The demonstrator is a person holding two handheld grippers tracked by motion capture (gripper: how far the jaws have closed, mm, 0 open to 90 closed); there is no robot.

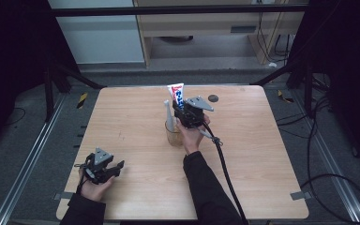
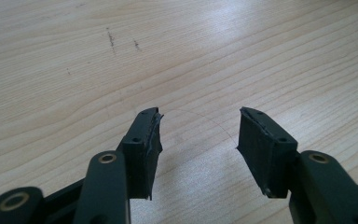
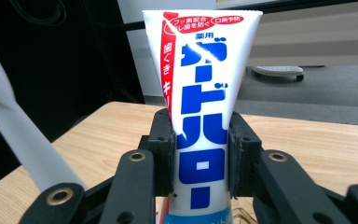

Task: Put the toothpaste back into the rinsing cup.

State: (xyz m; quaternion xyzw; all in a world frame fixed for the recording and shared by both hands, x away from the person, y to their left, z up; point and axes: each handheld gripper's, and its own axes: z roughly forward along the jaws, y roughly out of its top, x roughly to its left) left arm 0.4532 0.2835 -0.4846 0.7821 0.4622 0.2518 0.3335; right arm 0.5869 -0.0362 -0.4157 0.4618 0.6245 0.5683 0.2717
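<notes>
Left gripper (image 1: pixel 118 167) rests low at the near-left of the worktop (image 1: pixel 262 154) with jaws spread wide and nothing between them, well apart from the work. Toward centre, a clear cup (image 1: pixel 173 136) holds a white toothbrush (image 1: pixel 169 115); the toothpaste tube (image 1: pixel 176 96) stands upright above it, long axis vertical, cap end down. Right gripper (image 3: pixel 200 161) is closed on the tube's mid-body from the near side, so this hand appears placed to lower or lift the tube along that vertical axis.

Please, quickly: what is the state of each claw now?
Left claw: open, holding nothing.
Right claw: closed on the toothpaste tube.
</notes>
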